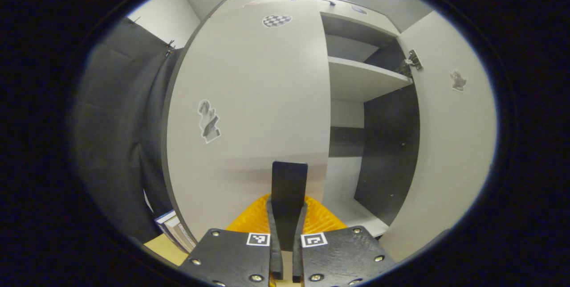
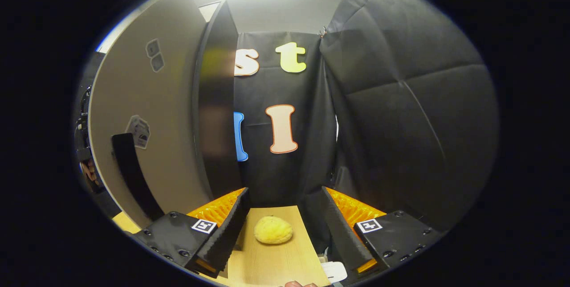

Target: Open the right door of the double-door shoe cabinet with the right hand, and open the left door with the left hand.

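Left claw (image 1: 288,215), fingers closed on the dark vertical handle (image 1: 289,184) at the near right edge of the left door (image 1: 249,100), which stands closed or nearly so. Right claw (image 2: 282,229), fingers wide apart and empty, hangs above the tabletop (image 2: 271,260) and a yellow sponge-like lump (image 2: 273,229), with the right door (image 2: 151,135) swung open at its left, exposing a shelf (image 1: 365,79). Likely risk: a straight pull, off the hinge arc, could slide the handle from the pinch.
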